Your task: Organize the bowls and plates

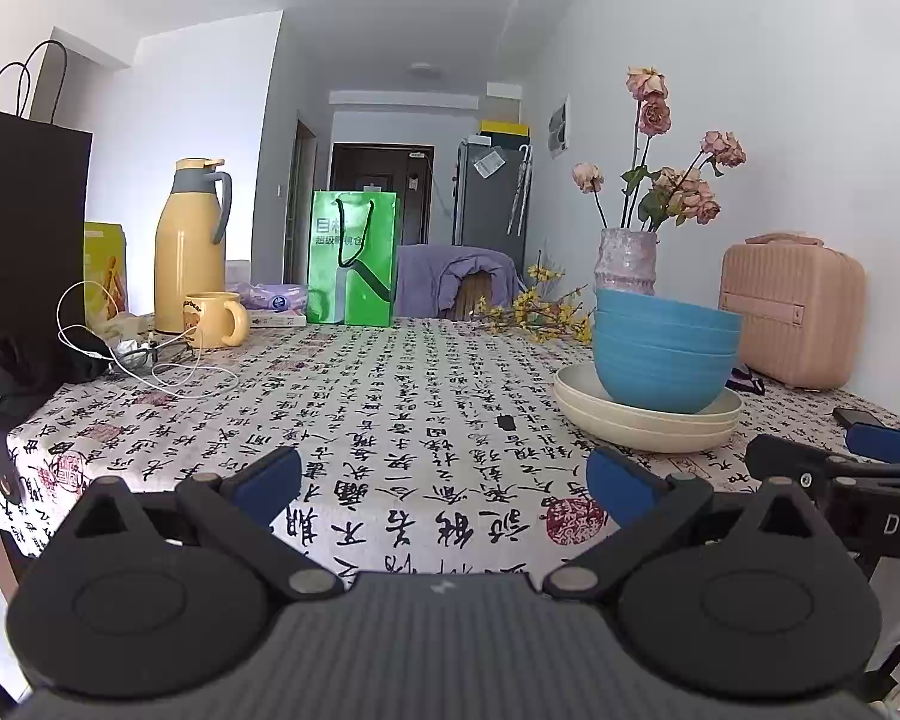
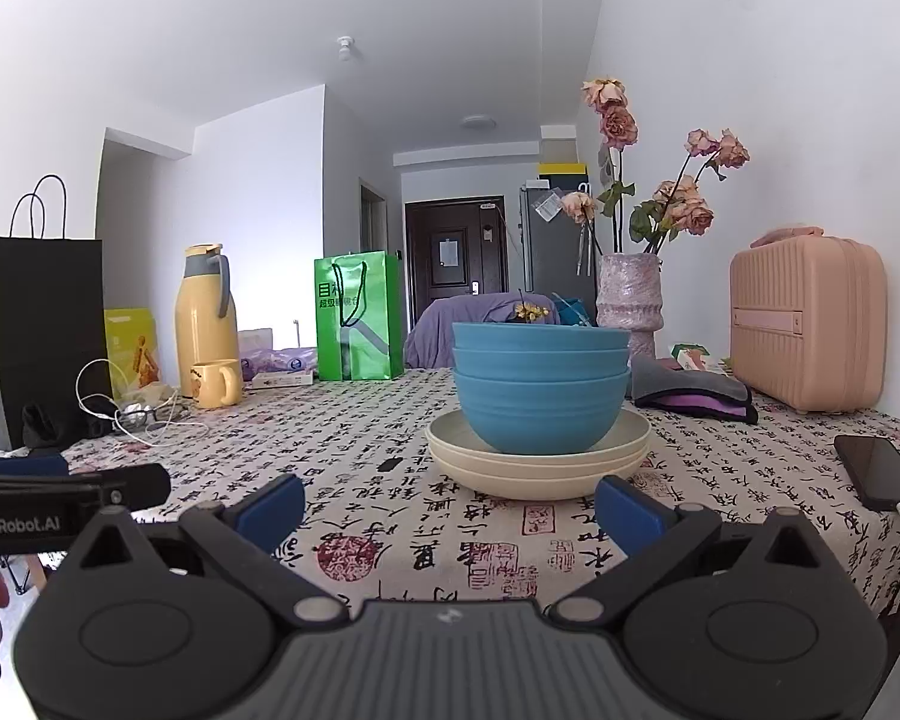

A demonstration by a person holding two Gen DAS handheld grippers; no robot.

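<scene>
A stack of three matte blue bowls [image 2: 540,390] sits nested inside a stack of shallow cream-coloured round plates [image 2: 537,468], all of it resting on the tabletop [image 2: 390,432], which is covered by a white cloth printed with black calligraphy and red seals. The pile stands upright and tidy, the bowls centred on the plates.

Just in front of the pile, the right gripper [image 2: 450,507] is level with the tabletop edge, its blue-padded jaws spread wide with nothing between them, the plates lying straight ahead of the gap. The left gripper [image 1: 444,483] is to the left of the pile, jaws equally wide apart and empty, pointing past the pile at bare cloth.

Behind the pile stands a mottled pink ribbed vase of dried pink roses [image 2: 627,300]. To the right of the pile lies a folded grey and purple cloth [image 2: 690,393], beyond it a pink ridged hard-shell case [image 2: 807,324], and nearer the edge a black smartphone [image 2: 882,471] with a white cable plugged in. Well to the left of the pile are a green glossy paper bag [image 2: 357,315], a yellow mug [image 2: 213,384], a yellow thermos jug with a grey handle [image 2: 204,312] and a tall black paper bag [image 2: 42,336].
</scene>
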